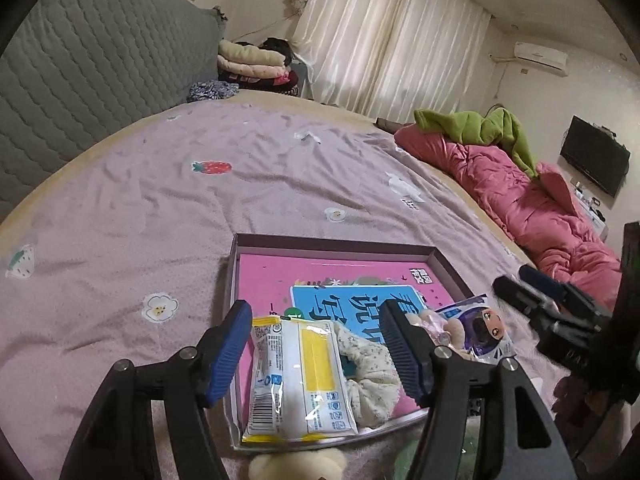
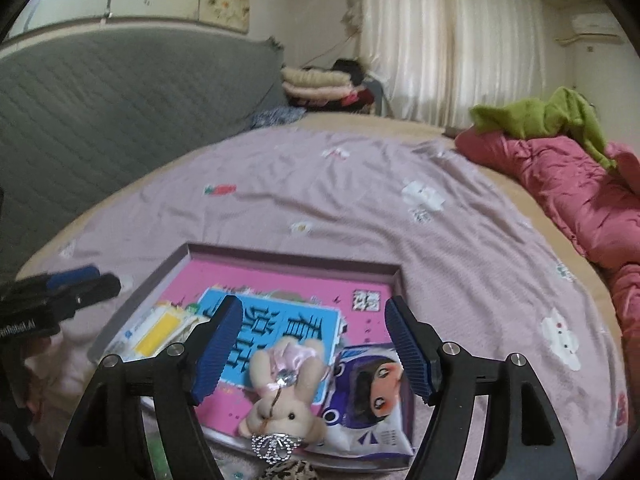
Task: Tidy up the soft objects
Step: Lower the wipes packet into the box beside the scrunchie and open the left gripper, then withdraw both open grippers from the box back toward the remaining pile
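Observation:
A shallow box [image 1: 336,243] with a pink book cover as its floor lies on the lilac bedsheet. In it are a white-and-yellow tissue packet [image 1: 300,380], a cream floral scrunchie [image 1: 374,384], a small plush bunny in a pink dress [image 2: 284,384] and a purple doll packet [image 2: 376,392]. My left gripper [image 1: 316,350] hangs open above the tissue packet, and its pads are clear of it. Over the bunny and the doll packet my right gripper [image 2: 314,348] is open too, touching neither. Each gripper shows in the other's view, the right gripper [image 1: 540,300] and the left gripper [image 2: 60,292].
A cream plush toy [image 1: 296,466] and a leopard-print scrunchie [image 2: 288,470] lie just outside the box's near edge. A rumpled pink quilt [image 1: 520,200] with a green garment [image 1: 480,128] runs along the right. A grey padded headboard [image 1: 100,60] and folded clothes [image 1: 252,64] are behind.

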The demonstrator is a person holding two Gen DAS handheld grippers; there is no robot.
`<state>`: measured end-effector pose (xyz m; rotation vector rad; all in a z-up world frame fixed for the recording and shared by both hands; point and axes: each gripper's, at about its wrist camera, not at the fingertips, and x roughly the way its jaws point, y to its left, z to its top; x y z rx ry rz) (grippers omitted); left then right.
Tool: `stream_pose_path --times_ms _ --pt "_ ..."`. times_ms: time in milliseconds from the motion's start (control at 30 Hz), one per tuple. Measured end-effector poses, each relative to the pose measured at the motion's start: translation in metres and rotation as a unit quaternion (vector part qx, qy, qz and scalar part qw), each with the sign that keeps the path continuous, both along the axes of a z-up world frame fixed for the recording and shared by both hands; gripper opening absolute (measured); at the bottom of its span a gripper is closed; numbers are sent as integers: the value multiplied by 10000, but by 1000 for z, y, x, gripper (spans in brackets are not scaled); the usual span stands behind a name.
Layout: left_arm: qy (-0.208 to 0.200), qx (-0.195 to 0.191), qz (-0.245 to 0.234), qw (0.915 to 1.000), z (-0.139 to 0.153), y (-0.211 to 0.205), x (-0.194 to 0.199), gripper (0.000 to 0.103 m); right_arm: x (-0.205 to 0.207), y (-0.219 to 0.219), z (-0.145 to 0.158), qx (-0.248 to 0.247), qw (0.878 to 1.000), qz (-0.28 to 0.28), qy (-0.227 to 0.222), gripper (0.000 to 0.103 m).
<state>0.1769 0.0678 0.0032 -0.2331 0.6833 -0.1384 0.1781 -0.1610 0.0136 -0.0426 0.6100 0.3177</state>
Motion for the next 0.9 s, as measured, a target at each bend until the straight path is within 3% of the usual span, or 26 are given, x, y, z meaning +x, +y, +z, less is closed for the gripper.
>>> stream_pose_path --times_ms 100,233,900 --pt "-41 34 -47 10000 1 -3 -5 66 -8 -5 6 73 9999 -41 -136 75" --pt "-128 241 -7 9996 1 -8 -15 66 -22 -9 10 -206 9991 -207 -309 75" --pt "-308 450 -31 9985 16 -20 -57 66 -61 -24 19 202 9986 -396 -285 76"
